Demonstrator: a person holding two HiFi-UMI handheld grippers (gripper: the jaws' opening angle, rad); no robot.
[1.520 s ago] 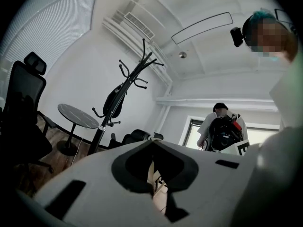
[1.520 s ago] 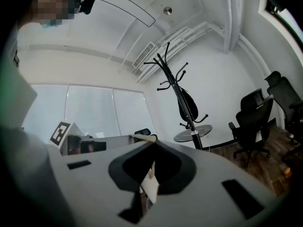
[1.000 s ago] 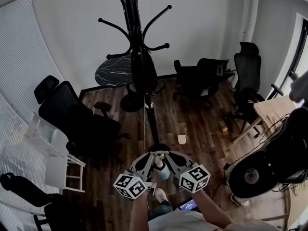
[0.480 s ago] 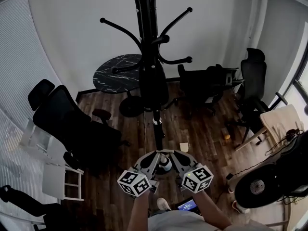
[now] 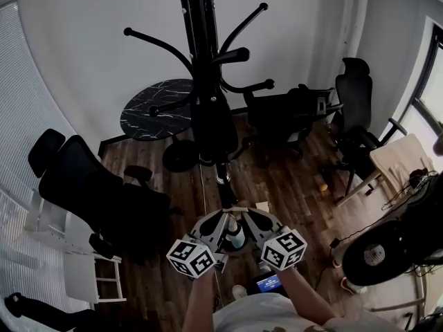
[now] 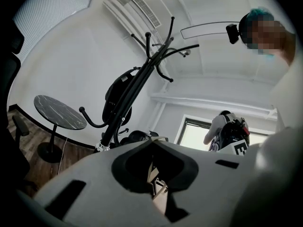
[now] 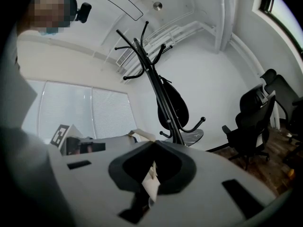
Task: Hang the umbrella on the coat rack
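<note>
Left claw (image 5: 220, 218) and right claw (image 5: 247, 216) closed tight, empty; coat rack (image 5: 201, 40) top cut off above umbrella (image 5: 211, 123).

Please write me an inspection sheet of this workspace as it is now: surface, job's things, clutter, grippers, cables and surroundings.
Surface: dark wooden floor.
Job's things: black umbrella upright against the coat rack; hooked or not, cannot tell.
Clutter: small pale item and orange item on the floor.
Grippers: left gripper and right gripper close together, both shut on the umbrella's lower end.
Cables: tangle of cables beside the desk.
Surroundings: round marble table, office chairs, window blinds.
</note>
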